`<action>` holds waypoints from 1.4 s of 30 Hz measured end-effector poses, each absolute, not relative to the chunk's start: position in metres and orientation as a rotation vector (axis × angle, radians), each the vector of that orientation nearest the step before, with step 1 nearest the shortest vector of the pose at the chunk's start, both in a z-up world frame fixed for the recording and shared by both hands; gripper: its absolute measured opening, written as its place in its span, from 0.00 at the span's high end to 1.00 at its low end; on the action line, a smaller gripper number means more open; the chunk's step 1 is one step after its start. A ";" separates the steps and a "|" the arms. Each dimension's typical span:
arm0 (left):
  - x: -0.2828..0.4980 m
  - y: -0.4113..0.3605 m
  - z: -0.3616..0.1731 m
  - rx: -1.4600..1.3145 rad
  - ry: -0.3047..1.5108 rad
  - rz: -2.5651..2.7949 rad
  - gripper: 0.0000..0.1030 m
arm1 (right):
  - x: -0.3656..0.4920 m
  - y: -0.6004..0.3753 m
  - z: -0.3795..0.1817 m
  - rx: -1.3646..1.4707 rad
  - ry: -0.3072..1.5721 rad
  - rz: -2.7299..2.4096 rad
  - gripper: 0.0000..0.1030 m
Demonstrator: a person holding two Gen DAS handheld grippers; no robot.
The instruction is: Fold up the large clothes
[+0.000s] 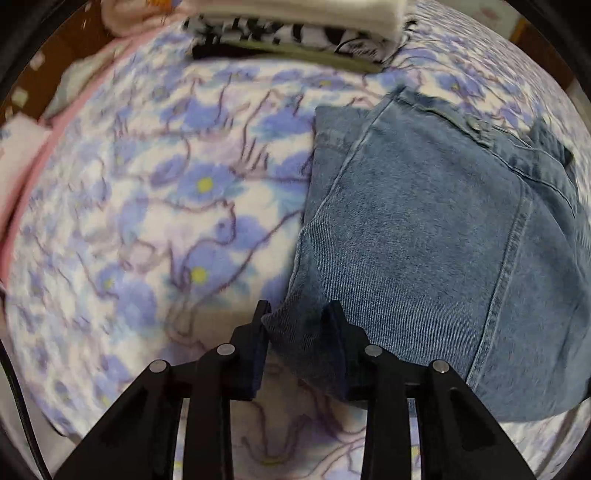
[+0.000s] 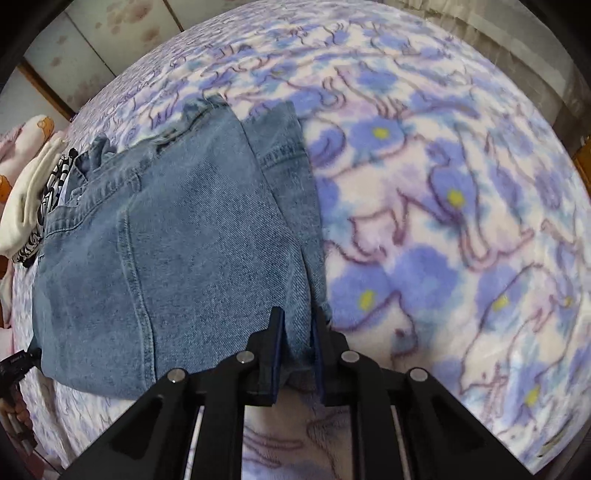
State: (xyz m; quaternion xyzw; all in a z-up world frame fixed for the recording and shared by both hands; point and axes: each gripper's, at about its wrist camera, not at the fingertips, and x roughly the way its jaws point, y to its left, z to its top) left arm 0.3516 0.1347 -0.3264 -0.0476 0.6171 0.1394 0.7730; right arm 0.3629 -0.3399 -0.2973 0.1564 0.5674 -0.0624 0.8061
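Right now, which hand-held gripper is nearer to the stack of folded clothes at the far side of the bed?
Left. The left hand-held gripper pinches the denim garment's corner facing the stack; the right hand-held gripper grips the opposite corner, farther off.

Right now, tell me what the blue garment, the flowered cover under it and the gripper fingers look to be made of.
Blue garment: denim, by its diagonal twill weave, faded wash, stitched seams and a metal button; matte.
Flowered cover: seemingly fleece or plush, with a fuzzy, soft-edged nap and no sheen.
Left gripper and right gripper: black fingers, probably hard plastic, matte, with shiny metal pivot pins.
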 end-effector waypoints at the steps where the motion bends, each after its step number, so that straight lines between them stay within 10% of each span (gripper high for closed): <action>1: 0.351 0.130 -0.319 -0.073 1.323 0.311 0.67 | 0.361 -0.338 -0.289 0.318 1.199 -0.146 0.84; 15: 0.309 0.015 -0.282 -0.323 1.333 -0.135 0.65 | 0.341 -0.206 -0.241 0.292 1.021 0.162 0.70; 21: 0.313 -0.020 -0.313 -0.595 1.446 -0.315 0.89 | 0.337 -0.148 -0.274 0.402 1.063 0.330 0.99; 42: 0.320 0.000 -0.353 -0.497 1.373 0.010 0.99 | 0.372 -0.174 -0.318 0.331 1.165 0.345 1.00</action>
